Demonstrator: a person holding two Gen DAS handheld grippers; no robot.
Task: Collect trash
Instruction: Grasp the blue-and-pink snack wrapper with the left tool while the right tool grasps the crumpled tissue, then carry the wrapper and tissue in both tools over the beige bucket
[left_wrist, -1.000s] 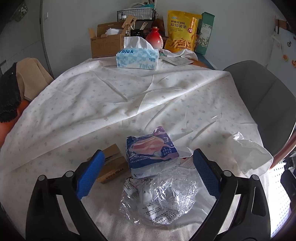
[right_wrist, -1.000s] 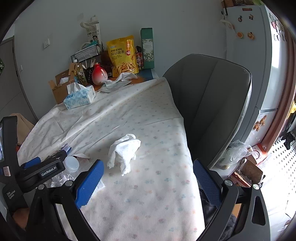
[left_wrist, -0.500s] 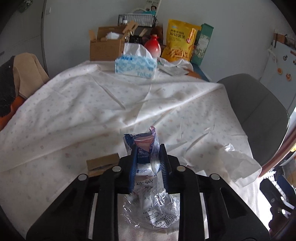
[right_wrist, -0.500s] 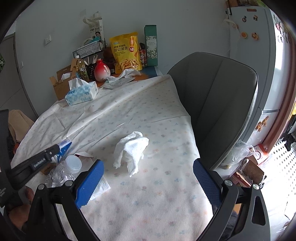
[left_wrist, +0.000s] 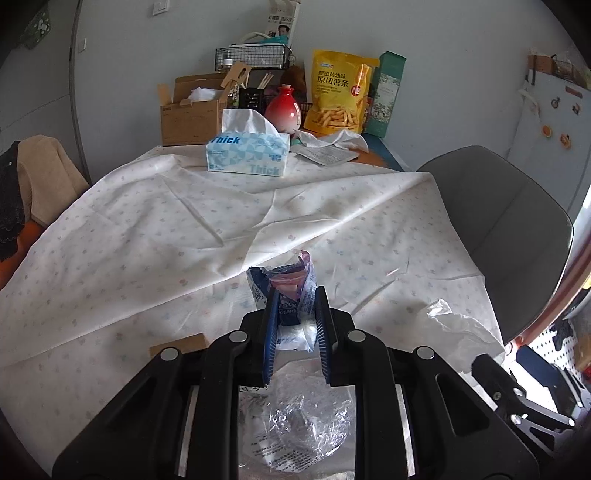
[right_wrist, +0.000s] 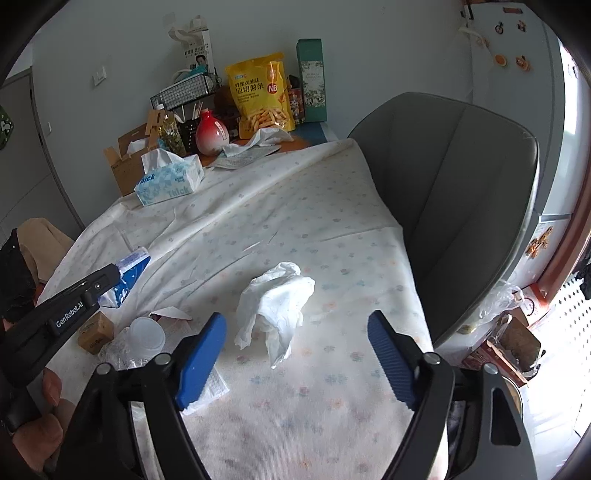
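Blue pads of the left hand-held gripper (left_wrist: 294, 325) pinch a crumpled blue snack wrapper (left_wrist: 282, 286); the right hand-held gripper (right_wrist: 295, 354) is closing around a wadded white tissue (right_wrist: 275, 304).

Both pickups appear under way: the wrapper is clamped just above the cloth-covered tabletop (left_wrist: 147, 236), with clear plastic film (left_wrist: 303, 417) and a small cardboard box (left_wrist: 177, 343) lying beside it. The right pads have not touched the tissue. Next, probably, the right must close fully, then both lift towards wherever trash is gathered.
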